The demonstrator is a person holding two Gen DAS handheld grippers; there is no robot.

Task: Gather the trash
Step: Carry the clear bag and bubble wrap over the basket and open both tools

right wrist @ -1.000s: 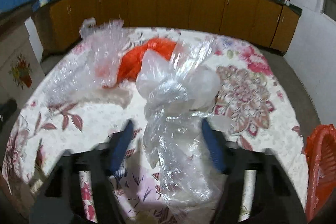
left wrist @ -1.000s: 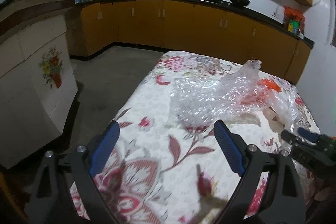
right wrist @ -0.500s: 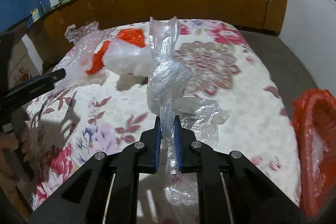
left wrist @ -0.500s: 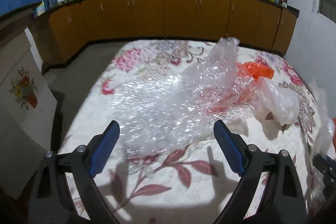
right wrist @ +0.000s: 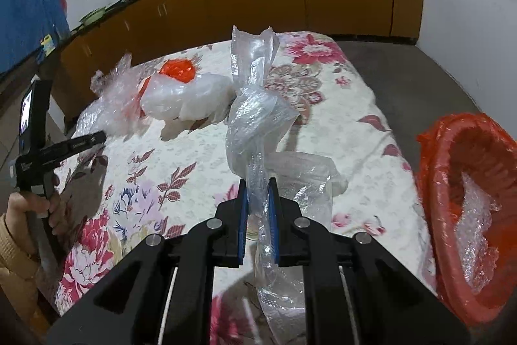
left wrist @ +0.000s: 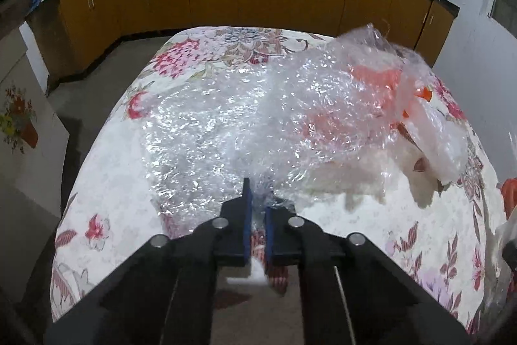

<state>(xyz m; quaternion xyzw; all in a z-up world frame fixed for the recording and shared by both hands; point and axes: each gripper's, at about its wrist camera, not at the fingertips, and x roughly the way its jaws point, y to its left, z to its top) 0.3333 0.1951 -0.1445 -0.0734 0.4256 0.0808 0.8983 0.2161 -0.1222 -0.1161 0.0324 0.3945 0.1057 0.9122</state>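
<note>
Both grippers loaded. Left gripper [left wrist: 257, 209]: jaws pinched down to a sliver on the near edge of the bubble wrap [left wrist: 245, 118], which spreads from the fingertips toward 12 and 1 o'clock over the floral table [left wrist: 106, 189]. Wrap lies mostly on the cloth; its far end rears up at 1 o'clock.

Right gripper [right wrist: 257, 199]: jaws nearly shut, clamped on a knotted clear bag [right wrist: 255, 125]. The bag stands up toward 12 o'clock from the pads, the tail hangs below them; it looks lifted off the table.

Bin [right wrist: 468, 209], red-lined, at 3 o'clock in the right view, just off the table edge. Some bubble wrap already inside, so collection is under way.

Still on the table: a white bag [right wrist: 187, 99] with an orange bag [right wrist: 177, 70] behind it, at 10–11 o'clock, touching the wrap's far end.

Judgement: roughly midway. Two pieces gripped but not binned; two untouched.
</note>
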